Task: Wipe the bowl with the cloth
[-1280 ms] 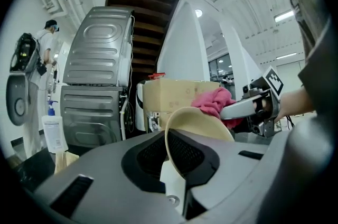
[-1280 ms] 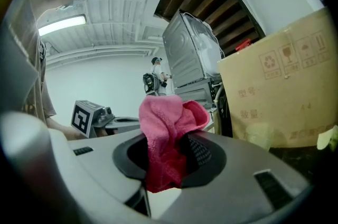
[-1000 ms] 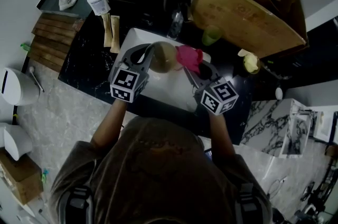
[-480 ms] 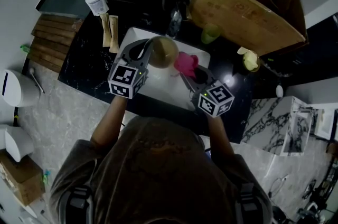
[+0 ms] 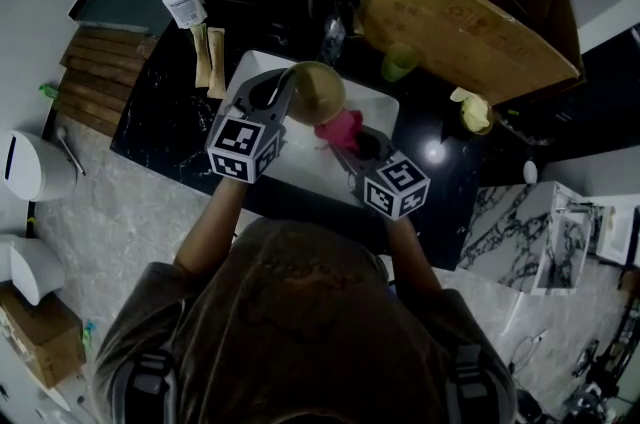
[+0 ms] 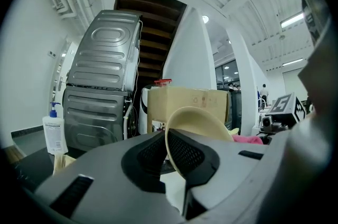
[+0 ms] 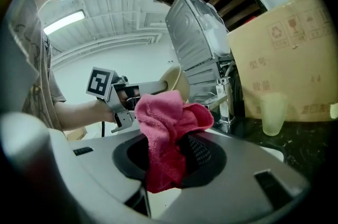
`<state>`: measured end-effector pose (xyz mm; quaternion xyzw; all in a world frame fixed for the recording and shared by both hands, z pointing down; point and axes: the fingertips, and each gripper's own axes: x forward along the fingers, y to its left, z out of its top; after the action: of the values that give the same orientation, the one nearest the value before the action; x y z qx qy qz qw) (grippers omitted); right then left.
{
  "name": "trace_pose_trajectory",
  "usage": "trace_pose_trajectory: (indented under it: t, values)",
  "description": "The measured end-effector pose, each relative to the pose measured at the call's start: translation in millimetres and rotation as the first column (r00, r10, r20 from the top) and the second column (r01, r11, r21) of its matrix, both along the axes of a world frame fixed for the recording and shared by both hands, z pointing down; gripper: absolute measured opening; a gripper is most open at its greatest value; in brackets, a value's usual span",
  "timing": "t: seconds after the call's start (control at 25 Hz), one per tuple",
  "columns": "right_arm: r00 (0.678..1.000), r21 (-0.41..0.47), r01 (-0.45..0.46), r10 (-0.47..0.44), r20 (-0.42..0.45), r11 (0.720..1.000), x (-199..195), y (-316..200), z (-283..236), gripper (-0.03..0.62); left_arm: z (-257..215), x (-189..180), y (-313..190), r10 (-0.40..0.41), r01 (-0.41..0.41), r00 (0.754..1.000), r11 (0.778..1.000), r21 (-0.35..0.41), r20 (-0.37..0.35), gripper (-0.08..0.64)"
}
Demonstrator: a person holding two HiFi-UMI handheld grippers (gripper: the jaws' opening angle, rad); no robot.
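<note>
— Cloth (image 5: 340, 127) shifting since a second ago?
— Yes. The right gripper (image 5: 350, 144), pinching it, is carrying it toward 10 o'clock, just beside the bowl (image 5: 318, 90) over the sink (image 5: 300, 177).
— Bowl's pose?
— Standing on edge, with the left gripper (image 5: 285, 97) clamping its 9 o'clock rim.
— Writing?
— Print on the box (image 5: 460, 22) is showing too blurred to read.

I count two claws, my left claw (image 5: 288, 97) and my right claw (image 5: 348, 140), each with one marker cube, so two cubes. There is one bowl (image 5: 318, 90) and one pink cloth (image 5: 340, 126). One white sink (image 5: 300, 167) is set in the dark desk (image 5: 160, 127), with one tap (image 5: 333, 37) at its twelve o'clock. Toward eleven o'clock I count one pump bottle (image 5: 184, 4) and two pale sticks (image 5: 201, 57). At one o'clock there is one cardboard box (image 5: 450, 22) and one green cup (image 5: 400, 64).
</note>
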<state>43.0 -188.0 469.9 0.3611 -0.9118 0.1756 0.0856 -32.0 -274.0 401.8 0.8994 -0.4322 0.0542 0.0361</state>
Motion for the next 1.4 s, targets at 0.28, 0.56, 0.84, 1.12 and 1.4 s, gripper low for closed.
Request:
trace_pose_trajectory:
  t: [0.28, 0.56, 0.84, 1.12, 1.4]
  values:
    - [1.0, -0.019, -0.012, 0.012, 0.013, 1.0, -8, -5, 7, 0.117, -3, 5, 2, -0.011, 0.011, 1.0, 1.0, 0.0, -0.014, 0.02]
    - [1.0, -0.037, 0.005, -0.005, 0.004, 0.999, -19, -5, 14, 0.117, -6, 10, 7, -0.011, 0.01, 0.998, 1.0, -0.015, -0.058, 0.018]
    - [0.999, -0.049, 0.036, -0.037, -0.02, 0.998, -31, -7, 22, 0.117, -10, 29, 14, 0.034, -0.038, 0.992, 0.999, -0.034, -0.118, 0.018]
    - [0.997, -0.044, 0.074, -0.074, -0.007, 0.996, -44, -2, 17, 0.117, -12, 37, 16, 0.041, -0.045, 0.991, 0.998, -0.033, -0.13, 0.018]
    - [0.996, -0.034, 0.085, -0.085, -0.025, 0.996, -36, 9, 9, 0.117, -17, 24, 6, -0.005, 0.004, 0.993, 1.0, -0.01, -0.118, 0.018]
